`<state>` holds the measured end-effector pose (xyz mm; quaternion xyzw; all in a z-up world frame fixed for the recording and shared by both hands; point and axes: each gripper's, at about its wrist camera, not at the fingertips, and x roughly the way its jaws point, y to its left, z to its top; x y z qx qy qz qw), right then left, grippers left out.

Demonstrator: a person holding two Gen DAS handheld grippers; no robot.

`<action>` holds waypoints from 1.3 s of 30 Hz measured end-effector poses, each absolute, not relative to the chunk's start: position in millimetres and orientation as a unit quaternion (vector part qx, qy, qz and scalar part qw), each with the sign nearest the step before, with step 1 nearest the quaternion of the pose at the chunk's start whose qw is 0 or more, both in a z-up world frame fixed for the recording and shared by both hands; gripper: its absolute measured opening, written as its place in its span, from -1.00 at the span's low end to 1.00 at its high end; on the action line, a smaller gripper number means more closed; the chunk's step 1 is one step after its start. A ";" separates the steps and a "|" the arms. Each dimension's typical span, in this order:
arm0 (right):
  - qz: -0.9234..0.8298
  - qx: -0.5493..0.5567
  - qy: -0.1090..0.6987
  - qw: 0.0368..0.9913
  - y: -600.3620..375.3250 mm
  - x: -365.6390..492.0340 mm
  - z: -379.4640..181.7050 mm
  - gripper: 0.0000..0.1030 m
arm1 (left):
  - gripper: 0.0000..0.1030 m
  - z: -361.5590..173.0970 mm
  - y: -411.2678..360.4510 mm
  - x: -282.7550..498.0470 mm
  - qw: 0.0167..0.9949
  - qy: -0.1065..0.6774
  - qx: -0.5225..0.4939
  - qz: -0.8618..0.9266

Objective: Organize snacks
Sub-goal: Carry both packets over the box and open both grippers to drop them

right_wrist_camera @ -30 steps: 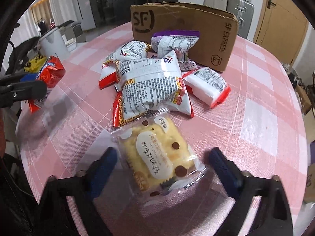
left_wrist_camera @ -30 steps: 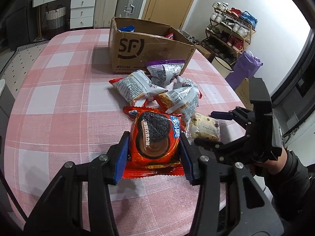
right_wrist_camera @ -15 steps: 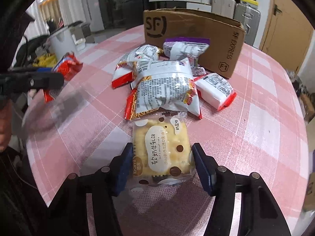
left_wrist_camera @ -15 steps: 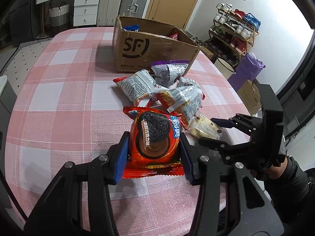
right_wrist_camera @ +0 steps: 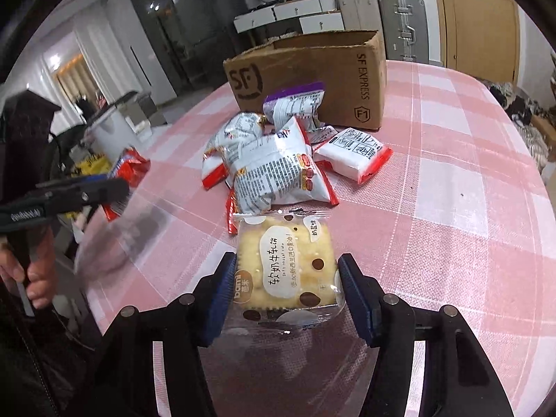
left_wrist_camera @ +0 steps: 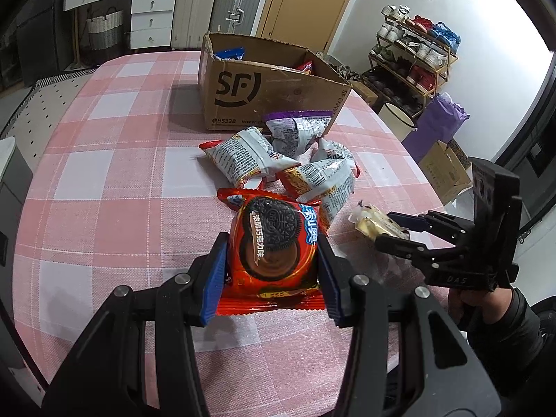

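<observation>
The left gripper [left_wrist_camera: 272, 257] is clamped on a red chocolate sandwich-cookie packet [left_wrist_camera: 274, 246]. Both blue pads [left_wrist_camera: 215, 278] press against the packet's sides, and the packet's crimped lower edge hangs just above the tablecloth.

The right gripper [right_wrist_camera: 286, 285] is clamped on a clear-wrapped yellow nougat-cracker packet [right_wrist_camera: 286, 271]. Its blue pads [right_wrist_camera: 358, 299] bear on both sides of the wrapper. In the left wrist view the same packet [left_wrist_camera: 375, 224] sits between the black fingers of the right gripper [left_wrist_camera: 392, 229], clear of the table surface, with a dark sleeve [left_wrist_camera: 504, 326] behind the tool.

The table [left_wrist_camera: 114, 146] carries a pink-and-white checked cloth. A loose pile of snack bags [left_wrist_camera: 278, 160] lies near its middle: several white bags with red edges and one white bag with a purple top [left_wrist_camera: 297, 128]. The purple-topped bag rests against the front wall of an open cardboard box [left_wrist_camera: 271, 93] printed with a courier logo. A blue wrapper and a red wrapper show inside the box.

In the right wrist view a flat white packet with red ends [right_wrist_camera: 352, 154] lies to the right of the pile, just beside it, near the box corner. The left gripper [right_wrist_camera: 114, 187] appears at the left edge of that view with the red packet in it, held by a bare hand [right_wrist_camera: 31, 278].
</observation>
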<state>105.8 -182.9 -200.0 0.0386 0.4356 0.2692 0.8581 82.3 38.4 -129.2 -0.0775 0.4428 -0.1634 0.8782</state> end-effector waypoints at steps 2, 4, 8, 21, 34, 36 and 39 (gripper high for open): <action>0.270 0.054 0.435 0.858 -186.6 105.9 -199.8 0.16 | -0.13 -129.1 38.3 82.2 0.878 0.442 -0.078 -0.163; 0.273 0.073 0.435 0.855 -190.7 105.8 -200.7 0.16 | -0.13 -128.6 37.4 82.3 0.879 0.442 -0.079 -0.162; 0.272 0.099 0.430 0.855 -197.6 104.8 -199.5 0.16 | -0.13 -127.2 35.8 82.7 0.879 0.443 -0.076 -0.161; 0.275 0.142 0.369 0.877 -216.5 100.5 -145.5 0.16 | -0.13 -111.7 31.7 98.0 0.886 0.435 -0.059 -0.150; 0.313 0.191 0.324 0.872 -219.5 132.8 -86.3 0.16 | -0.13 -85.4 36.8 141.4 0.887 0.428 -0.063 -0.162; 0.314 0.193 0.320 0.873 -218.7 140.7 -78.0 0.16 | -0.13 -77.7 36.2 150.1 0.889 0.423 -0.060 -0.162; 0.316 0.188 0.311 0.876 -215.7 150.1 -63.0 0.16 | -0.13 -63.0 35.6 162.2 0.894 0.412 -0.059 -0.166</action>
